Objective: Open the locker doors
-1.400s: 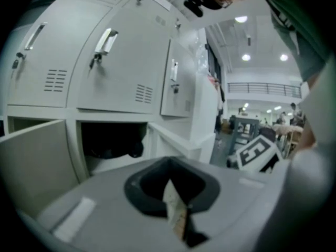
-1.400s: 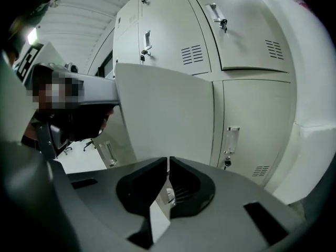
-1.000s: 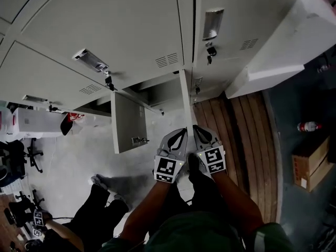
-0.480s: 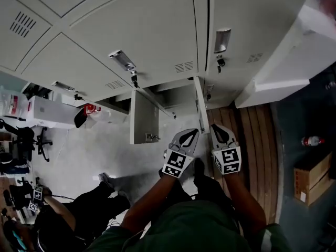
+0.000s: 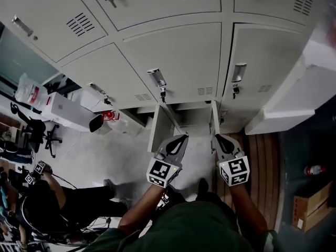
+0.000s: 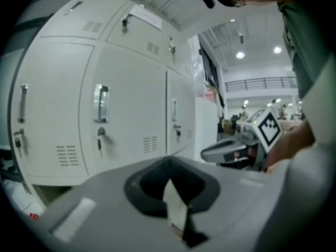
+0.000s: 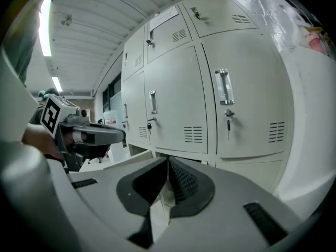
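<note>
Fingers [image 6: 105,203] of our left gripper [image 5: 181,139] and right gripper [image 5: 218,138] sit pressed together, empty, while ahead and above them we note closed locker doors [image 5: 184,56], one upright handle [image 5: 156,77] nearer the left, the other handle [image 5: 239,71] nearer the right.

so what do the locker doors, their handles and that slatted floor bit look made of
Locker doors: likely painted sheet metal, matte light grey, with punched vent slots.
Handles: shiny, chrome-like metal that catches highlights.
Slatted floor: looks like brown wooden planks, though the grain is too dim to be sure.
</note>
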A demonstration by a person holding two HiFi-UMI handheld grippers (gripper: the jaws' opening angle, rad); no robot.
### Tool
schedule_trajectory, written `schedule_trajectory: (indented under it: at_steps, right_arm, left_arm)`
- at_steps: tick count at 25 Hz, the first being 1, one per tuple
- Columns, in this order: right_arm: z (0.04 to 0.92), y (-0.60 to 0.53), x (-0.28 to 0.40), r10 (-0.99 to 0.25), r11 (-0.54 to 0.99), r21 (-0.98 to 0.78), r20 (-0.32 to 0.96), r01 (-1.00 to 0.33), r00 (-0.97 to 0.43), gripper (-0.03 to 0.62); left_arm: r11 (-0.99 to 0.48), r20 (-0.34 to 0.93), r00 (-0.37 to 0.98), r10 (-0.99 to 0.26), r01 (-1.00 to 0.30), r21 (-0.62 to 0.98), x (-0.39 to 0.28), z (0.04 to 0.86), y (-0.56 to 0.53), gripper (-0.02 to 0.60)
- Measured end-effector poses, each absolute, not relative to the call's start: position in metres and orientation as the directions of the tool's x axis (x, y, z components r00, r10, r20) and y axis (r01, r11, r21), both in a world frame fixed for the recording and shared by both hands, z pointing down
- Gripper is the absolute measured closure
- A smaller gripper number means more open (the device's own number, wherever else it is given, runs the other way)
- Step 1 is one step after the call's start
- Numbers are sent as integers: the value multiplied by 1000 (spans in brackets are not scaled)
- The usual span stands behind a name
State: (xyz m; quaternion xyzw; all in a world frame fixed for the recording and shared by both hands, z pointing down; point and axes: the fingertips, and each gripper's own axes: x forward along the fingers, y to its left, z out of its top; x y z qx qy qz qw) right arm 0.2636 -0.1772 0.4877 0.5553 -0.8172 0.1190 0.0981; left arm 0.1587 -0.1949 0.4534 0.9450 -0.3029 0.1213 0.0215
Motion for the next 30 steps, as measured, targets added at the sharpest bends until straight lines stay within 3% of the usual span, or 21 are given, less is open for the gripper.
schedule_trajectory:
  at_steps: [16, 30]
  right_arm:
    - [388, -244, 194, -833, 516, -94, 178, -851, -525, 582]
    - [339, -334, 122, -833, 531, -15, 177, -847, -525, 580]
  left_arm:
    - [-706, 77, 703, -707, -695, -138, 72, 343, -253, 580]
    - [-756, 34, 756, -654, -650, -83, 37, 336, -336, 580]
